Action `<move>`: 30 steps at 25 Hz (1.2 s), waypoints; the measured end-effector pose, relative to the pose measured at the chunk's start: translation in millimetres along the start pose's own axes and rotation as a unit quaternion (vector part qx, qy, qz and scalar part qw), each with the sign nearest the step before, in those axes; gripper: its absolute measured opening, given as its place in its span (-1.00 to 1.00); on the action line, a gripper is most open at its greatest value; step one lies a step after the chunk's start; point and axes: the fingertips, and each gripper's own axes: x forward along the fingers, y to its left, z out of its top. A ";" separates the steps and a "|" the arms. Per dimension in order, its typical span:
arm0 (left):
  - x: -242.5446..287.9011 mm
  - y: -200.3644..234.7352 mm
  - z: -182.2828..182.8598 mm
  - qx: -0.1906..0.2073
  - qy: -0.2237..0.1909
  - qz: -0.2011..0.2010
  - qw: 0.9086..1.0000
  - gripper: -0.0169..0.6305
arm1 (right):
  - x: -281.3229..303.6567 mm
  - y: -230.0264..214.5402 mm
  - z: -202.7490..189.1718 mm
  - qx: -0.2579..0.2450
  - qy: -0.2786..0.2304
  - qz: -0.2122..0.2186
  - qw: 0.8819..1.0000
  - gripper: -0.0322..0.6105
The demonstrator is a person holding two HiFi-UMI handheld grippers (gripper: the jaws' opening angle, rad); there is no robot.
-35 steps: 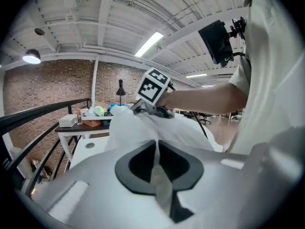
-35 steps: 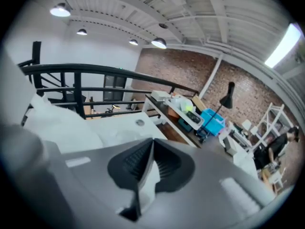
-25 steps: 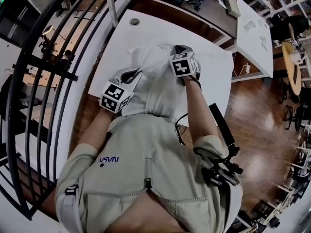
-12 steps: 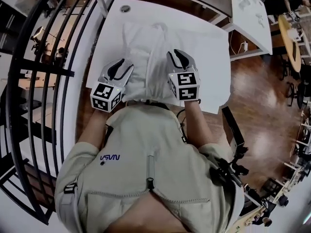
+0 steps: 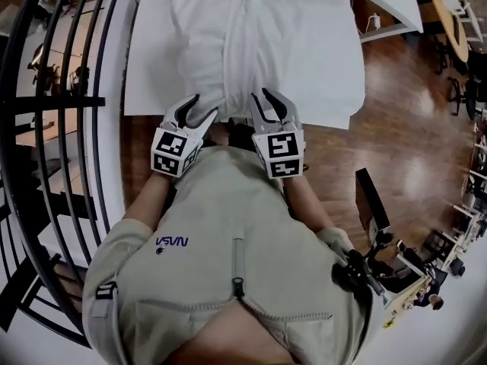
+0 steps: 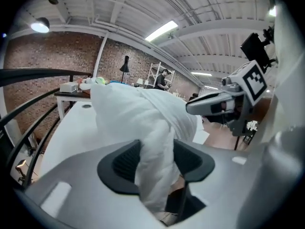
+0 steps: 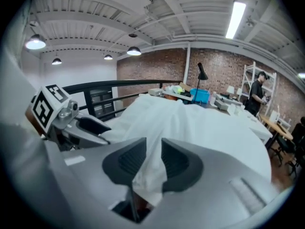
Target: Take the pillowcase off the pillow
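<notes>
Left claw [image 5: 204, 106], right claw [image 5: 265, 101]: both released, jaws just been opening; pillowcase [image 5: 228, 44] fold lies loose between each. Positioned at near edge of counter [image 5: 327, 52], probably for regrip.

The crumpled fabric pillowcase [image 5: 228, 44] is plain white, as is the flat bench [image 5: 327, 59]. The glossy plank floor [image 5: 411, 128] is warm brown, the metal railing [image 5: 53, 101] black, and the person's zipped jacket [image 5: 228, 265] beige.
</notes>
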 end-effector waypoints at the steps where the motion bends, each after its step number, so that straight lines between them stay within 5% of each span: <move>1: 1.4 1.1 0.6 0.008 0.002 0.002 1.000 -0.32 | -2.6 7.5 -9.7 0.002 0.009 0.004 1.000 -0.59; 7: -4.8 0.6 41.9 0.020 -0.052 0.011 0.998 -0.76 | 7.2 37.7 -63.1 0.010 0.060 0.031 0.998 -0.44; 11: -15.9 -3.8 69.4 0.012 -0.079 0.013 0.997 -0.81 | 23.0 25.3 -51.3 0.009 0.036 -0.013 0.999 -0.45; 14: -18.0 7.5 85.1 0.014 -0.090 0.026 0.995 -0.83 | 20.6 13.4 -31.5 -0.010 0.013 -0.042 0.999 -0.84; 21: -25.9 42.1 126.5 0.003 -0.129 0.050 0.990 -0.84 | -10.1 -30.7 -6.5 -0.019 -0.022 -0.106 0.994 -0.87; 26: -40.1 71.9 114.5 -0.040 -0.128 0.062 0.989 -0.85 | -20.6 -88.9 -46.2 0.022 0.031 -0.169 0.985 -0.88; 30: -39.6 68.9 70.9 -0.075 -0.097 0.056 0.991 -0.85 | -11.4 -98.0 -84.9 0.053 0.079 -0.167 0.981 -0.88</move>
